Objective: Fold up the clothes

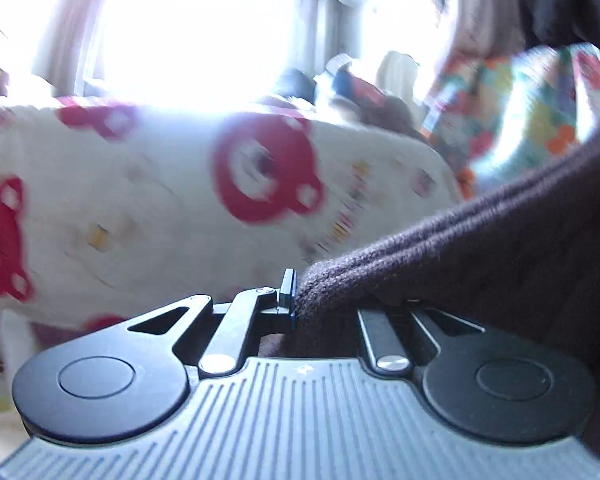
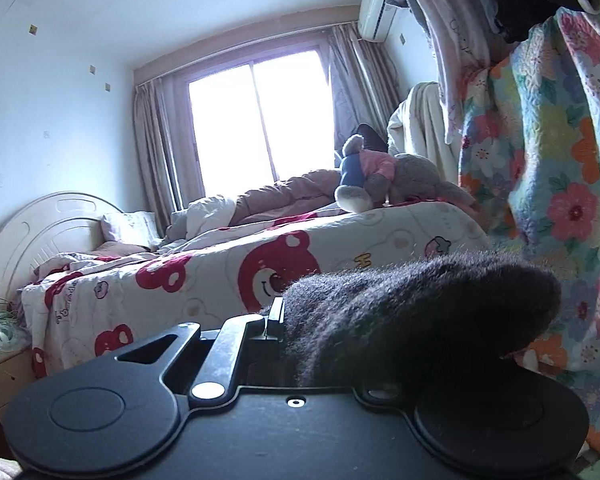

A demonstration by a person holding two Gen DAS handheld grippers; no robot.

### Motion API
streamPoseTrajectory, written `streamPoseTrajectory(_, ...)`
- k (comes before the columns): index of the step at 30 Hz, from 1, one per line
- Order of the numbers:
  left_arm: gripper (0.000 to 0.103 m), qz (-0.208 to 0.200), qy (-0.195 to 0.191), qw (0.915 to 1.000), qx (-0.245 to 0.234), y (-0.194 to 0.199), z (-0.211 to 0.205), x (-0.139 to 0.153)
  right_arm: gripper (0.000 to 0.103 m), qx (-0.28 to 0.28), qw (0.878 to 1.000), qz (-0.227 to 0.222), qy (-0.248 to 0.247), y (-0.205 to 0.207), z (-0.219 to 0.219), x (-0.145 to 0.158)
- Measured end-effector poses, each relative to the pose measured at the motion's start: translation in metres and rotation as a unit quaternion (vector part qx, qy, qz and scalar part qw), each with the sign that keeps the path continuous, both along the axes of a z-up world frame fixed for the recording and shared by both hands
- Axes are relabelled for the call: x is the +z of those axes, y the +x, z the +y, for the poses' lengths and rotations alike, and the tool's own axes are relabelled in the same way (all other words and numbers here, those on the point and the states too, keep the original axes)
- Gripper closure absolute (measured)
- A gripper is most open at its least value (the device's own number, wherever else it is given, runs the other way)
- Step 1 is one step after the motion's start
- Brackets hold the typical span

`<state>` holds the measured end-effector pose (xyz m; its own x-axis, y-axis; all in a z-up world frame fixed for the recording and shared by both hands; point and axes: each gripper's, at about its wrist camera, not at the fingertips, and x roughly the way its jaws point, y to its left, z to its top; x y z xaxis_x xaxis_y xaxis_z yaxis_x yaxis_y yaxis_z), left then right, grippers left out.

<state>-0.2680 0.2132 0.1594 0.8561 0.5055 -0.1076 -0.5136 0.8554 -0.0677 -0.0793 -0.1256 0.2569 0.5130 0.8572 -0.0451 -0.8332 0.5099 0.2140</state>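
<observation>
Left wrist: left tool (image 1: pixel 300 300) clamps dark knit garment (image 1: pixel 480 248)

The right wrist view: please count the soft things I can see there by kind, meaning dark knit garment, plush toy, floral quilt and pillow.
Dark knit garment, pinched in the right claw: 1
Plush toy on the bed: 1
Floral quilt, hanging at the right: 1
Pillow by the headboard: 1
Total: 4
</observation>
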Motion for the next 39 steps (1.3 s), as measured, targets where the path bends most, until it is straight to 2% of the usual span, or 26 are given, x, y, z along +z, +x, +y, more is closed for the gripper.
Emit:
streamPoseTrajectory(4, 0.094, -0.022, 0.012, 0.9987, 0.044, -0.038, 0.022, 0.019, 0.089, 0.039, 0.999, 0.015, -0.013, 0.016, 0.022, -0.015)
streamPoseTrajectory(8, 0.094, -0.003, 0.053, 0.9946, 0.089, -0.062, 0.029, -0.001, 0.089, 0.104, 0.993, 0.045, -0.011, 0.032, 0.044, -0.054)
streamPoseTrajectory(10, 0.094, -0.009, 0.049, 0.9908, 0.126, -0.073, 0.035, -0.015, 0.089, 0.169, 0.985, 0.039, 0.012, 0.035, 0.054, -0.081)
streamPoseTrajectory(13, 0.094, -0.024, 0.004, 0.9879, 0.153, -0.089, 0.046, -0.021, 0.089, 0.212, 0.974, 0.069, 0.026, 0.042, 0.061, -0.112)
streamPoseTrajectory(14, 0.094, -0.01, 0.001, 0.9883, 0.152, -0.084, 0.052, -0.022, 0.089, 0.224, 0.971, 0.08, 0.029, 0.044, 0.064, -0.121)
streamPoseTrajectory(16, 0.094, 0.031, -0.006, 0.9902, 0.136, -0.064, 0.068, -0.025, 0.089, 0.197, 0.976, 0.096, -0.011, 0.053, 0.079, -0.134)
streamPoseTrajectory(18, 0.093, 0.09, -0.033, 0.9893, 0.11, -0.023, 0.096, -0.046, 0.088, 0.156, 0.975, 0.136, -0.076, 0.072, 0.108, -0.152)
streamPoseTrajectory(20, 0.093, 0.156, -0.057, 0.9822, 0.088, 0.023, 0.124, -0.077, 0.085, 0.116, 0.962, 0.212, -0.131, 0.103, 0.141, -0.184)
streamPoseTrajectory(21, 0.091, 0.193, -0.067, 0.9756, 0.08, 0.049, 0.138, -0.1, 0.085, 0.089, 0.953, 0.25, -0.147, 0.119, 0.158, -0.203)
streamPoseTrajectory(22, 0.087, 0.219, -0.071, 0.9701, 0.076, 0.07, 0.151, -0.128, 0.079, 0.064, 0.946, 0.276, -0.159, 0.135, 0.173, -0.223)
streamPoseTrajectory(23, 0.087, 0.243, -0.074, 0.9645, 0.074, 0.09, 0.164, -0.157, 0.078, 0.043, 0.94, 0.293, -0.171, 0.15, 0.188, -0.243)
streamPoseTrajectory(25, 0.084, 0.267, -0.069, 0.9576, 0.083, 0.093, 0.181, -0.187, 0.077, -0.013, 0.928, 0.318, -0.192, 0.175, 0.209, -0.276)
streamPoseTrajectory(26, 0.084, 0.278, -0.066, 0.9542, 0.089, 0.092, 0.189, -0.201, 0.073, -0.036, 0.925, 0.323, -0.197, 0.186, 0.215, -0.29)
streamPoseTrajectory(29, 0.082, 0.31, -0.056, 0.943, 0.105, 0.091, 0.213, -0.243, 0.073, -0.05, 0.93, 0.316, -0.18, 0.203, 0.22, -0.3)
streamPoseTrajectory(31, 0.081, 0.327, -0.08, 0.9349, 0.113, 0.076, 0.231, -0.245, 0.068, -0.042, 0.929, 0.318, -0.185, 0.207, 0.221, -0.303)
streamPoseTrajectory(32, 0.079, 0.325, -0.105, 0.9319, 0.122, 0.068, 0.241, -0.241, 0.066, -0.04, 0.928, 0.318, -0.191, 0.207, 0.221, -0.304)
streamPoseTrajectory(33, 0.077, 0.307, -0.143, 0.9324, 0.126, 0.06, 0.251, -0.236, 0.065, -0.042, 0.926, 0.318, -0.198, 0.208, 0.222, -0.304)
streamPoseTrajectory(34, 0.071, 0.285, -0.184, 0.932, 0.129, 0.052, 0.261, -0.232, 0.064, -0.045, 0.924, 0.32, -0.205, 0.207, 0.22, -0.305)
streamPoseTrajectory(35, 0.063, 0.274, -0.204, 0.9308, 0.129, 0.046, 0.263, -0.231, 0.063, -0.046, 0.921, 0.325, -0.209, 0.202, 0.216, -0.308)
streamPoseTrajectory(38, 0.058, 0.252, -0.252, 0.926, 0.126, 0.033, 0.262, -0.232, 0.059, -0.039, 0.911, 0.346, -0.219, 0.185, 0.201, -0.323)
streamPoseTrajectory(39, 0.058, 0.257, -0.253, 0.9252, 0.118, 0.033, 0.258, -0.236, 0.059, -0.033, 0.907, 0.354, -0.224, 0.178, 0.196, -0.328)
